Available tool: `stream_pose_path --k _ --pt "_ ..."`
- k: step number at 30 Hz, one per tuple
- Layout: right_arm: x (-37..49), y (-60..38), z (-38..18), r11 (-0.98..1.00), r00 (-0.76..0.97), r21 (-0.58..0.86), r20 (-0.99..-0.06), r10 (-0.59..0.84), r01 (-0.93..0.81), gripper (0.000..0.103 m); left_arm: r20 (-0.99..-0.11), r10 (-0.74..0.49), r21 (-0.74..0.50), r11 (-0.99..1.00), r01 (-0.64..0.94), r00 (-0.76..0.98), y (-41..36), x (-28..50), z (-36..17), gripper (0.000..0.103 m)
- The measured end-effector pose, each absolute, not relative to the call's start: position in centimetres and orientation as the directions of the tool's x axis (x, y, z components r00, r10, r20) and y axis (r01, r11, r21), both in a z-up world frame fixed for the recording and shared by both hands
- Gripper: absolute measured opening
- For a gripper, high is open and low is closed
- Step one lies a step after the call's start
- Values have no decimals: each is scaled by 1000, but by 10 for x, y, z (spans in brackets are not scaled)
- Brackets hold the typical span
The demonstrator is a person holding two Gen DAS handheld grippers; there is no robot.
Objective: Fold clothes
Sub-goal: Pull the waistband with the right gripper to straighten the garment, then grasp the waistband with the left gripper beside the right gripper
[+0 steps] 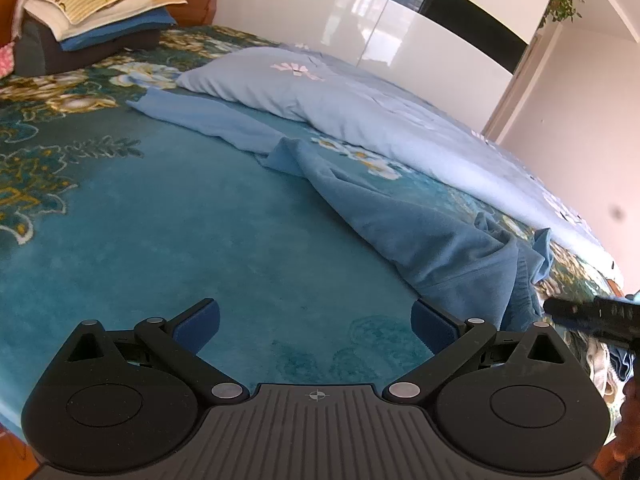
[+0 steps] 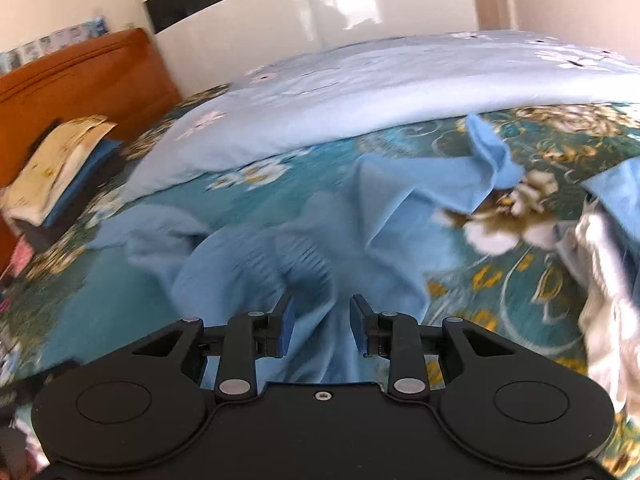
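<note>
Both grippers gape, left gripper (image 1: 316,326) and right gripper (image 2: 322,326), grasping nothing; blue garment (image 2: 280,248) lies rumpled.

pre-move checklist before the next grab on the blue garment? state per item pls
1. Left gripper open and empty, over bare bedspread: ok.
2. Right gripper jaws apart, pads not pressing cloth: ok.
3. Blue garment laid flat for folding: not ok, it lies bunched and creased.
4. Garment clear of the light blue quilt: cannot tell, the far edge runs close beside it.
5. Right wrist view sharp enough to pick a grasp point: not ok, blurred.
6. Folded stack out of the way: ok.
</note>
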State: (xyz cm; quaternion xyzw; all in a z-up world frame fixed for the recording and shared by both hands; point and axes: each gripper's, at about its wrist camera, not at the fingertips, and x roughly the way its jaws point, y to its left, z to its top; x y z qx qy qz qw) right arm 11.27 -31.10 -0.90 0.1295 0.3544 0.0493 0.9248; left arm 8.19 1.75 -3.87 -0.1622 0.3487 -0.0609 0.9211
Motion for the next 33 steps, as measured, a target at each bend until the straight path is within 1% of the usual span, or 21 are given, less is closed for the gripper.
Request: stream_pose_path --k 2,8,9,10,12,15,19,23,24,25,26,28,30,33 --pt "106 -303 -13 963 735 267 -649 197 -22 35 -624 -230 -338 941 8 746 15 82 -39 103" --pt "100 -288 -17 954 725 296 -644 244 -58 36 -626 -232 -338 941 8 744 15 84 -41 103" --pt "99 -286 -16 955 729 290 -640 242 -62 38 -627 -231 -340 940 5 744 16 84 -41 103" --pt "97 -284 -14 957 733 283 -637 240 -67 43 -628 -231 -342 940 2 743 16 85 -42 103" --pt "97 -278 -14 962 732 258 -639 237 -86 45 -633 -236 -346 938 3 738 16 86 -44 103" --pt "101 -268 -19 979 725 185 -663 187 -84 45 -637 -241 -347 938 7 732 15 86 -45 103" --pt "106 -261 -29 981 708 181 -682 181 -76 45 -636 -239 -348 938 4 734 17 87 -46 103" --pt "112 -254 -34 988 713 144 -687 140 -55 44 -642 -238 -349 937 -1 728 18 87 -49 103" --pt "114 -255 -35 989 716 139 -686 128 -44 42 -644 -238 -348 938 -1 727 18 88 -50 103" --pt "115 -257 -36 989 719 143 -684 122 -32 34 -645 -238 -348 937 -2 726 18 88 -50 103" --pt "116 -260 -36 987 717 161 -685 127 -21 31 -646 -238 -349 937 -3 725 18 88 -50 103" --pt "119 -267 -38 980 706 201 -693 145 -3 18 -645 -240 -353 935 -5 725 19 88 -51 103" --pt "120 -274 -39 974 704 228 -695 149 19 13 -646 -242 -355 935 -5 724 19 88 -51 103" --pt "117 -282 -29 969 731 244 -668 141 36 11 -643 -243 -357 934 -3 726 20 88 -50 103"
